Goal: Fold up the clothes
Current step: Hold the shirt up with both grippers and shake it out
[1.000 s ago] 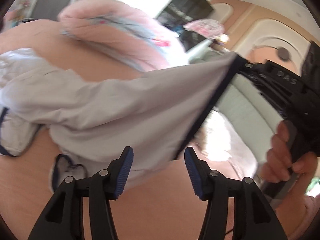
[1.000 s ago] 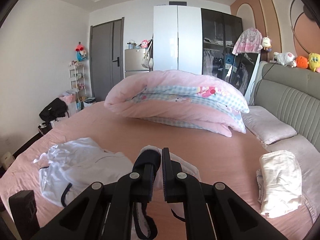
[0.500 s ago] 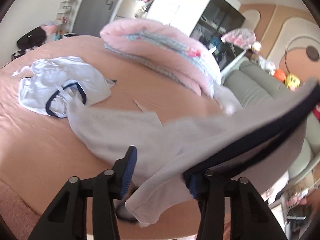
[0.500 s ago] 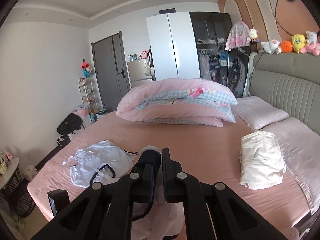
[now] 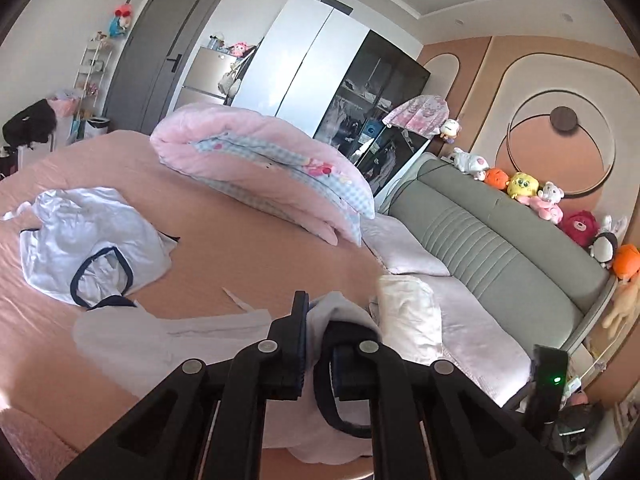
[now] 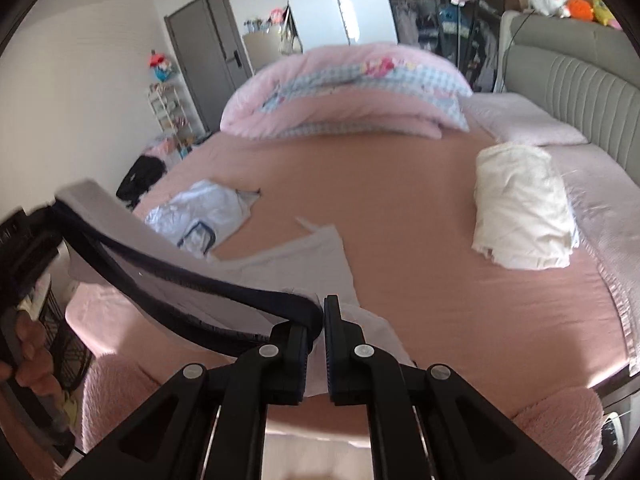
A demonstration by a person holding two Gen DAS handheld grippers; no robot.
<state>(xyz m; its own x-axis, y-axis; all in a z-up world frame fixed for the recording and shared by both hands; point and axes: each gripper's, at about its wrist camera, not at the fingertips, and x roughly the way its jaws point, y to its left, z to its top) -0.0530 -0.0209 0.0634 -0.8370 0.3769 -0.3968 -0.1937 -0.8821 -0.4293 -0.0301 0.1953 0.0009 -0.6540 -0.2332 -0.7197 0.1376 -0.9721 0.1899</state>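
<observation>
The shirt (image 6: 256, 280) stretches by its dark-trimmed edge between both grippers, its body trailing onto the bed (image 6: 420, 240). The left gripper (image 5: 316, 320), fingers just closing, and the right gripper (image 6: 323, 316) both pinch that trim.

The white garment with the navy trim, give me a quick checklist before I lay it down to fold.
1. Right tongs shut on the navy trim: ok.
2. Left tongs, jaws just closed, pinching the white garment: ok.
3. Trim stretched taut between both tongs: ok.
4. Bare pink sheet ahead for laying flat: ok.
5. Folded cream stack clear of the landing spot: ok.
6. Garment's lower part free of twists: cannot tell.
</observation>
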